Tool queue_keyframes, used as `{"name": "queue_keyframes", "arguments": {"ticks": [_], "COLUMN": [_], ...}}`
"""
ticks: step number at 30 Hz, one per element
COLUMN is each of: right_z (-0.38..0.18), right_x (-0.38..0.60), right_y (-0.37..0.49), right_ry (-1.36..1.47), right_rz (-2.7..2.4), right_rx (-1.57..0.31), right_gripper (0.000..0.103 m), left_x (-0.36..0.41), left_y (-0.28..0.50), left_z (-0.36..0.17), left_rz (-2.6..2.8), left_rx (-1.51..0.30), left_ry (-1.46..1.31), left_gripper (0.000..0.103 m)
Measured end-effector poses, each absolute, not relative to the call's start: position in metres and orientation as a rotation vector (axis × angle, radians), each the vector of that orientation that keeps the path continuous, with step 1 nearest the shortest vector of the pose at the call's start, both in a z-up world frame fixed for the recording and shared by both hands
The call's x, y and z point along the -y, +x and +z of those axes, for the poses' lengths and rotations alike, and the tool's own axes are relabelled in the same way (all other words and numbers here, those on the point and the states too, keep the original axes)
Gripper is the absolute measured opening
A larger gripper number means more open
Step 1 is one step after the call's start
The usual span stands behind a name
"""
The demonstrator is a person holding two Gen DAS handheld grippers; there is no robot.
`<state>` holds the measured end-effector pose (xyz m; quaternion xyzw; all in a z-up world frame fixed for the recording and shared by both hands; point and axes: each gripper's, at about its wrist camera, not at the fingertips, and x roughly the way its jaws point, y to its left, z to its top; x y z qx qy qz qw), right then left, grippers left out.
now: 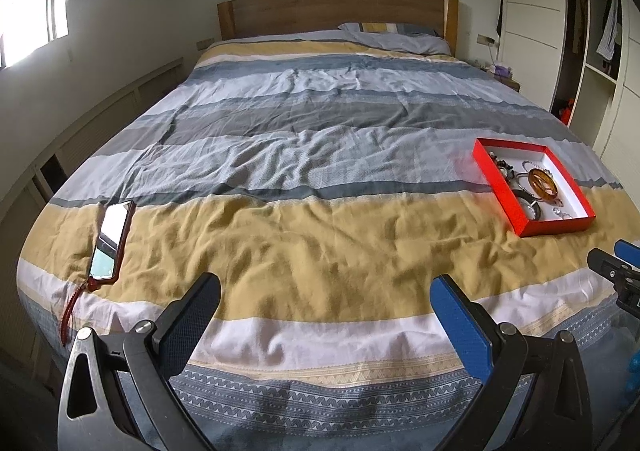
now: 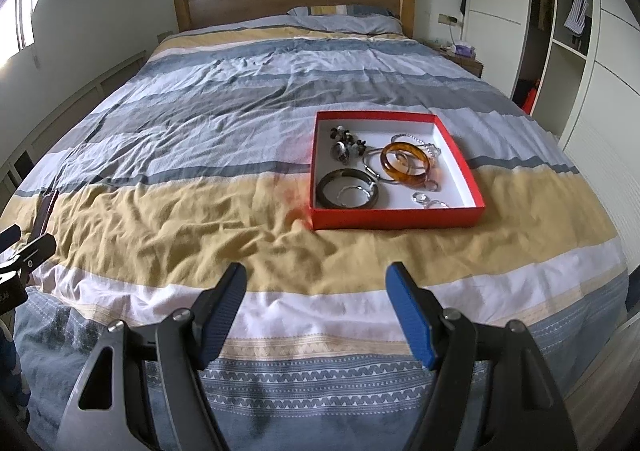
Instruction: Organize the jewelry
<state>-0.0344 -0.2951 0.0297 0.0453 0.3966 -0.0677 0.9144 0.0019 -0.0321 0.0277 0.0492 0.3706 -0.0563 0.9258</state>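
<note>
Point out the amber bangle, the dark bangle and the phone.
amber bangle [image 2: 405, 167], right wrist view, front of its band
dark bangle [image 2: 325, 193], right wrist view, left side of its band
phone [image 1: 109, 239], left wrist view, middle of its screen

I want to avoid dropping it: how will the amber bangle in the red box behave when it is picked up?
The amber bangle looks rigid and glossy, so it probably keeps its shape but may slip between the pads. It leans tilted on thin metal rings, so lifting it may drag or shift them. Being round, it could roll inside the red box if released on edge.
</note>
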Motion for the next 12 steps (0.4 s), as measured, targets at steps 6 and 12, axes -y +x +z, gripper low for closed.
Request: {"name": "queue_keyframes", "arguments": {"ticks": [6, 12], "right_z": [0.0266, 0.0248], "right_x": [0.2955, 0.2956], "right_y": [-0.0331, -0.0328], "right_ry": [0.092, 0.09], "right_rz": [-0.141, -0.141], "right_rx": [-0.821, -0.822], "right_gripper": [0.071, 0.071], "left_x": [0.0331, 0.0331], "left_y": [0.0031, 0.0019], "left_z": [0.0241, 0.0258], "left_rz": [-0.121, -0.122], "left_rx": [-0.768, -0.76], "left_ry": [0.1, 0.098], "left_gripper": [0.102, 0.102]}}
